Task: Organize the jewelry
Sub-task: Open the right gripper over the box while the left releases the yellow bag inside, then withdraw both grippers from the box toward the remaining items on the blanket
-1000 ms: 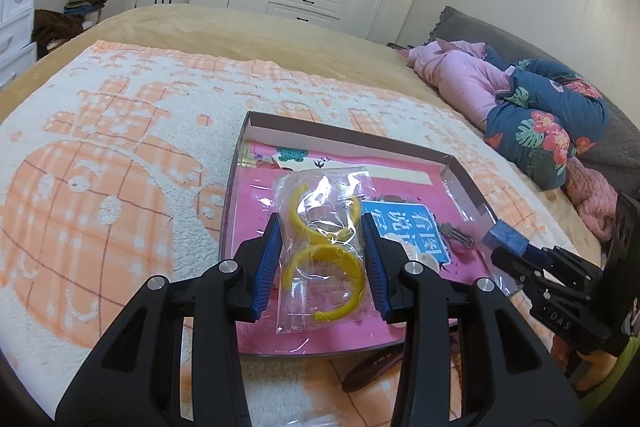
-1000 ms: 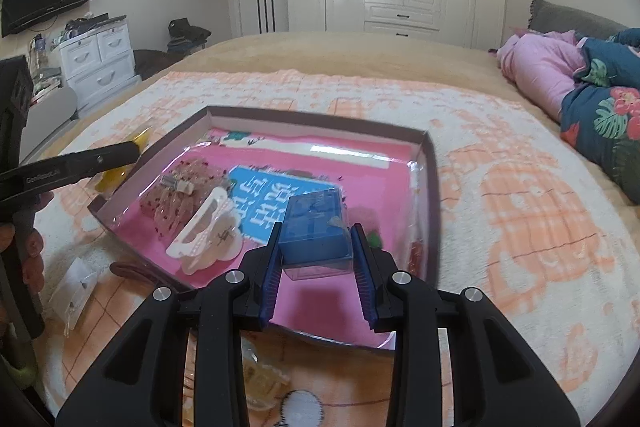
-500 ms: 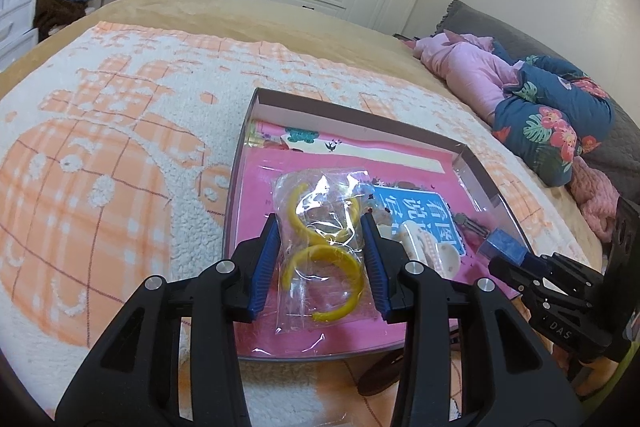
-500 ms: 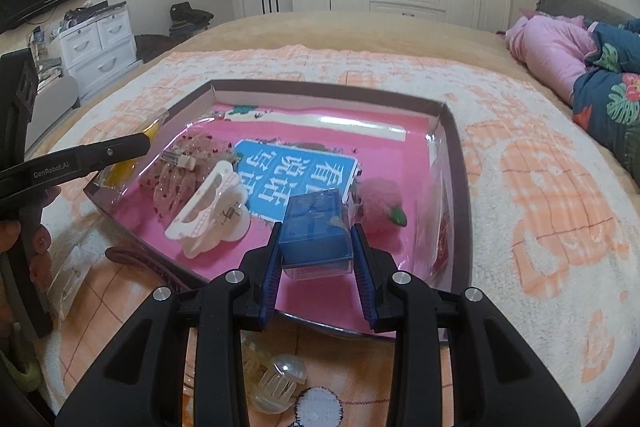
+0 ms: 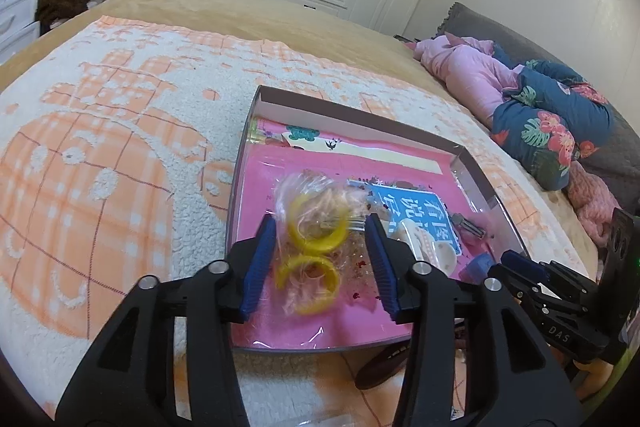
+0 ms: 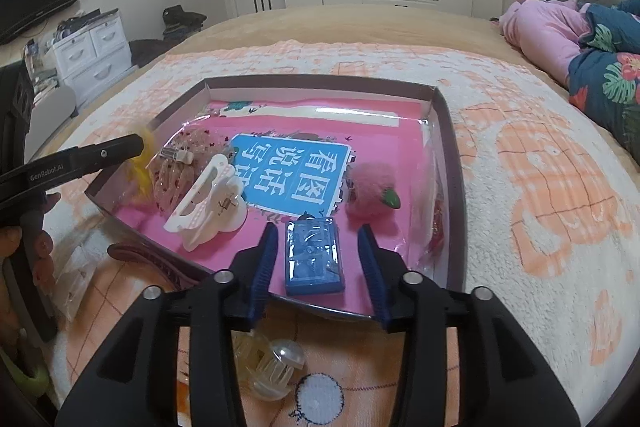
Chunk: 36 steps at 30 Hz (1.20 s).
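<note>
Left claw (image 5: 318, 261) opening, blurred bag of yellow rings (image 5: 314, 247) unpinched between pads. Right claw (image 6: 318, 267) opening, blue box (image 6: 314, 257) lying released in tray (image 6: 450, 163).

tray (image 6: 450, 163) far half bare, near half cluttered

So it's all on a bed (image 6: 360, 23) with a tan cover, and a fuzzy orange-and-white blanket (image 6: 540, 187) spread on top. Sitting flat on the blanket is a shallow tray (image 6: 450, 155) with a pink bottom. Right by the tray's near edge there's a clear hair claw (image 6: 272, 367), a dark brown clip (image 6: 140, 255) half tucked under the rim, and a small clear bag (image 6: 74, 279). Off to the right, a pile of pink and floral bedding (image 6: 580, 39) on the bed.
</note>
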Motion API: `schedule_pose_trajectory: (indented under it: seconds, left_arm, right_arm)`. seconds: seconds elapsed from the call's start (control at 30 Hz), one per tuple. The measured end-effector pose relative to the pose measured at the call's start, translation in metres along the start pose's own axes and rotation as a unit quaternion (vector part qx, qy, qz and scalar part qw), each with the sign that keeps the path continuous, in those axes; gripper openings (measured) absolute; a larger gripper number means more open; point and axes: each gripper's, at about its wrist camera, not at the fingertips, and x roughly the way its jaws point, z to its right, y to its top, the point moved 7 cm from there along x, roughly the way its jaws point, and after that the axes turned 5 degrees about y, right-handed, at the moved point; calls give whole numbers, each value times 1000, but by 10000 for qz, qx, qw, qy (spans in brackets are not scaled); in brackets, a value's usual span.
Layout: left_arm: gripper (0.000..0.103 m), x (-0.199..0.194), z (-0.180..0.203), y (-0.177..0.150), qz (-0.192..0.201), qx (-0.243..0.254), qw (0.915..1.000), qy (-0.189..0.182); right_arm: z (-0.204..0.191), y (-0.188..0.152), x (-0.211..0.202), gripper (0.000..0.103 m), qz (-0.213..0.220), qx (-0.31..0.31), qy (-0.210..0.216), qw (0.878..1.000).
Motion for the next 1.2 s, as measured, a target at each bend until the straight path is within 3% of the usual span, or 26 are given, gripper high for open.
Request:
schedule_pose_trajectory:
  seconds: [0.17, 0.47, 0.8, 1.2]
  left_arm:
    - [40, -11, -1, 4, 107, -62, 9999, -17]
    - [54, -40, -1, 9, 352, -147, 9993, 18]
    - [90, -74, 3, 7, 638, -210, 9977, 83]
    - [92, -93, 19, -2, 707, -20, 9975, -12]
  right_arm:
    - [2, 2, -18, 50, 281, 22, -26, 9996]
    - [2, 3, -46, 59, 621, 10, -16, 9981]
    - [1, 1, -68, 65, 782, 64, 12, 9969]
    - [-2, 1, -94, 68, 976, 13, 77, 9952]
